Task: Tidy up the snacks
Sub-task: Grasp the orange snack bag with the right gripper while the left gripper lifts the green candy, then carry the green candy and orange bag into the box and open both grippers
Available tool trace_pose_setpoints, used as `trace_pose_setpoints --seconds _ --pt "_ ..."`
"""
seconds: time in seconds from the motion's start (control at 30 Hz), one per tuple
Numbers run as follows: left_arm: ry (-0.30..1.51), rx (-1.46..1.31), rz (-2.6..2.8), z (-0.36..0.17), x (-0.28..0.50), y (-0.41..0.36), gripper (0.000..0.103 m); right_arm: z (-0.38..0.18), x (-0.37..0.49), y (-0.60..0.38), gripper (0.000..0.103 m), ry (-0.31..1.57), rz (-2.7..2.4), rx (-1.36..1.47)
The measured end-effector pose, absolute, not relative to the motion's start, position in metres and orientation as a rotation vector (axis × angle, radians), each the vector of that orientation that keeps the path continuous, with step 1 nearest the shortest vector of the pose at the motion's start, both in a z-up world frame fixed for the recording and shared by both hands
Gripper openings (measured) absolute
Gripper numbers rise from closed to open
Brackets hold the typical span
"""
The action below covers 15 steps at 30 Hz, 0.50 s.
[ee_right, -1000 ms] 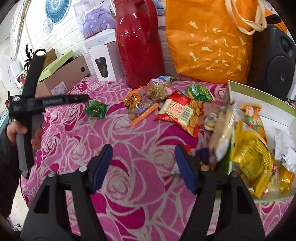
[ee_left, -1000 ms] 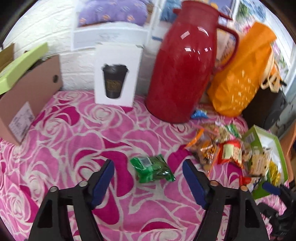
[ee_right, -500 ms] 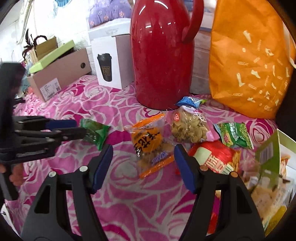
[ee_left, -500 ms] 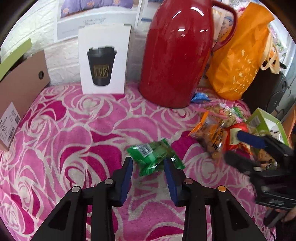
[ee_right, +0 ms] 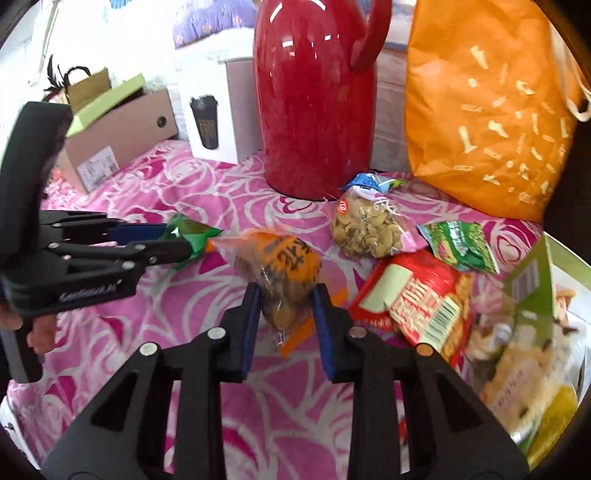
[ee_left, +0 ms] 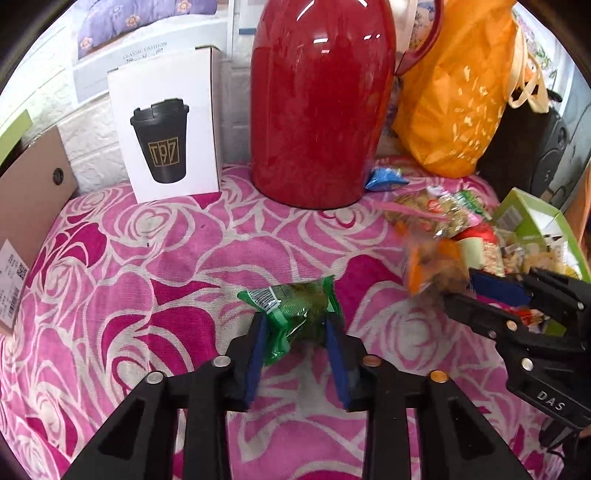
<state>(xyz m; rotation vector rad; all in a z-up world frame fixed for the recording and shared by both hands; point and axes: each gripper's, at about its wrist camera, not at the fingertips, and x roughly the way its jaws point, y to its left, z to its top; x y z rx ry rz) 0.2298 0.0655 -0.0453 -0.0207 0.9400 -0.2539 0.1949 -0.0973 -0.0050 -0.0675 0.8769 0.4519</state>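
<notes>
The cup box [ee_left: 168,129] stands left of the jug [ee_left: 317,107], both at the back of the surface [ee_left: 147,258]; the tote bag [ee_left: 454,96] sits right, snack packets [ee_right: 365,225] before it.

I'm in a lived-in home: a rose-patterned pink cloth [ee_left: 155,243] covers the surface, with a red thermos jug [ee_left: 317,103], an orange tote bag [ee_right: 487,103] and a bedding poster [ee_left: 147,22] behind.
</notes>
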Motion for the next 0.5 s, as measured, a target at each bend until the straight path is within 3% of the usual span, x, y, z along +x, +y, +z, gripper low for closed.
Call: trace_pose_setpoints --seconds 0.07,0.5 --pt "0.921 -0.027 -0.261 -0.035 0.222 0.066 0.018 0.002 0.186 -0.101 0.029 0.869 0.461 -0.059" --pt "0.787 -0.012 -0.343 0.034 0.171 0.035 0.017 0.049 0.123 -0.136 0.027 0.748 0.45 -0.002"
